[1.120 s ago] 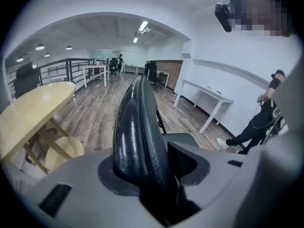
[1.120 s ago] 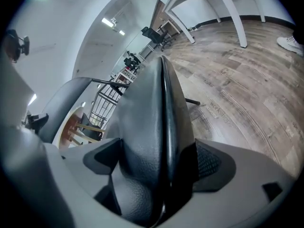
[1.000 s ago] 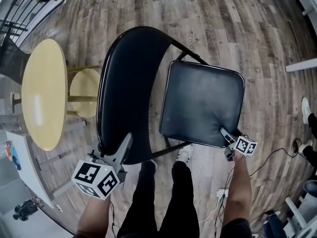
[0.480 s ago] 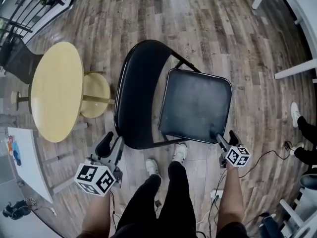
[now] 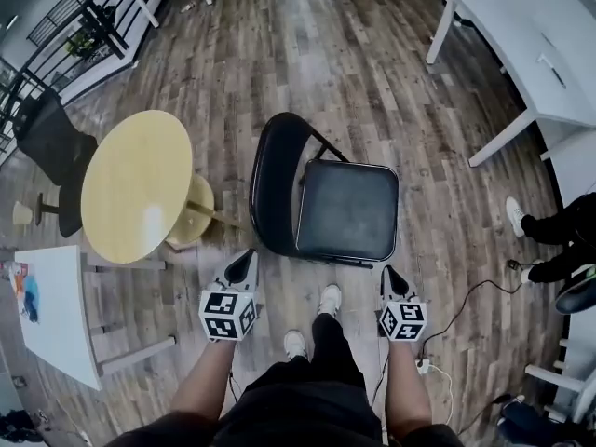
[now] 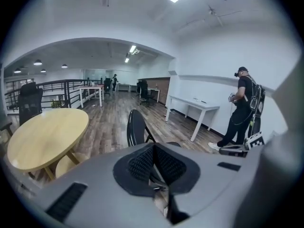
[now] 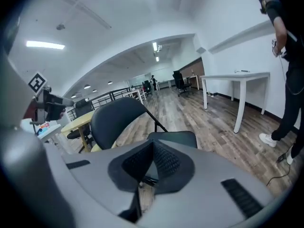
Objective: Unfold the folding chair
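The black folding chair stands unfolded on the wood floor, its padded seat [image 5: 346,210] flat and its curved backrest [image 5: 275,180] upright at the seat's left. My left gripper [image 5: 244,261] hangs short of the backrest, clear of it. My right gripper [image 5: 391,276] hangs short of the seat's near right corner, also clear. In the left gripper view the left gripper's [image 6: 153,148] jaws are closing to shut, pads meeting on nothing, the backrest [image 6: 135,127] beyond. The right gripper's [image 7: 153,146] jaws likewise close on nothing, with backrest [image 7: 116,115] and seat [image 7: 173,137] ahead.
A round yellow table [image 5: 135,184] with a low stool [image 5: 191,210] stands left of the chair. A black office chair [image 5: 51,138] is farther left, a white board [image 5: 47,305] at near left. White desks [image 5: 531,35] and another person's legs [image 5: 549,236] are on the right. A cable [image 5: 466,310] lies on the floor.
Both grippers came off the chair, pulled back and rose; their jaws went from open to shut. The chair now looks smaller and farther away and stands by itself.
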A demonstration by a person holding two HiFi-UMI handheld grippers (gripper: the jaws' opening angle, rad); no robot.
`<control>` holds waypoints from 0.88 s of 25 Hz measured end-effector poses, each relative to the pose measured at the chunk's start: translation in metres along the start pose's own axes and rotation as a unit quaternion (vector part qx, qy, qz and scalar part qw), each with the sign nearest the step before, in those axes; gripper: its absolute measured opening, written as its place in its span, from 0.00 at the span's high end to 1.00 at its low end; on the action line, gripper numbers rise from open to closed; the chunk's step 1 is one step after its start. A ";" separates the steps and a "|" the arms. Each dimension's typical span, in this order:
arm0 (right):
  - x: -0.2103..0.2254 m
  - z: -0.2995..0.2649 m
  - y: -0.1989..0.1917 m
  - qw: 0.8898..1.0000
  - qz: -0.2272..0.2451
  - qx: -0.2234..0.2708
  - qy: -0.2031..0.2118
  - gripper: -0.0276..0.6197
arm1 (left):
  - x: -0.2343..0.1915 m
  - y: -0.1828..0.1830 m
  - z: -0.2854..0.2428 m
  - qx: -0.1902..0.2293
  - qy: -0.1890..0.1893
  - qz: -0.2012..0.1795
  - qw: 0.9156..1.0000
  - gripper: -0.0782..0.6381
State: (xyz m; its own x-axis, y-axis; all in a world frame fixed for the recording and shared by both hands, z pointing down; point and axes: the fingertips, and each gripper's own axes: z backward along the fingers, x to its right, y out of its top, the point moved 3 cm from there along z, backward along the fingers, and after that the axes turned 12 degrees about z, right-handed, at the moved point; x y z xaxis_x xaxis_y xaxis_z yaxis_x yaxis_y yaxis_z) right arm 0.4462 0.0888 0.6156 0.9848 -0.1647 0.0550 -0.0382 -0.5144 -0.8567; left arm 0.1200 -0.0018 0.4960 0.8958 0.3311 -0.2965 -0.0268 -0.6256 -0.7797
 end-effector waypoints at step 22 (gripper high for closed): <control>-0.163 0.242 0.064 0.988 0.109 0.106 -0.026 0.93 | 0.081 -0.084 0.224 0.043 -0.040 0.019 0.998 0.88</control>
State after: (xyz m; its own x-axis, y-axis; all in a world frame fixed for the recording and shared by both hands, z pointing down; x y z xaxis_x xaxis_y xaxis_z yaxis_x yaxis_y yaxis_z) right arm 0.3241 0.2871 0.4279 0.9650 -0.2048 -0.1639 -0.2188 -0.2836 -0.9337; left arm 0.0952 0.2358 0.4144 0.8550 0.3663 -0.3672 -0.1011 -0.5767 -0.8107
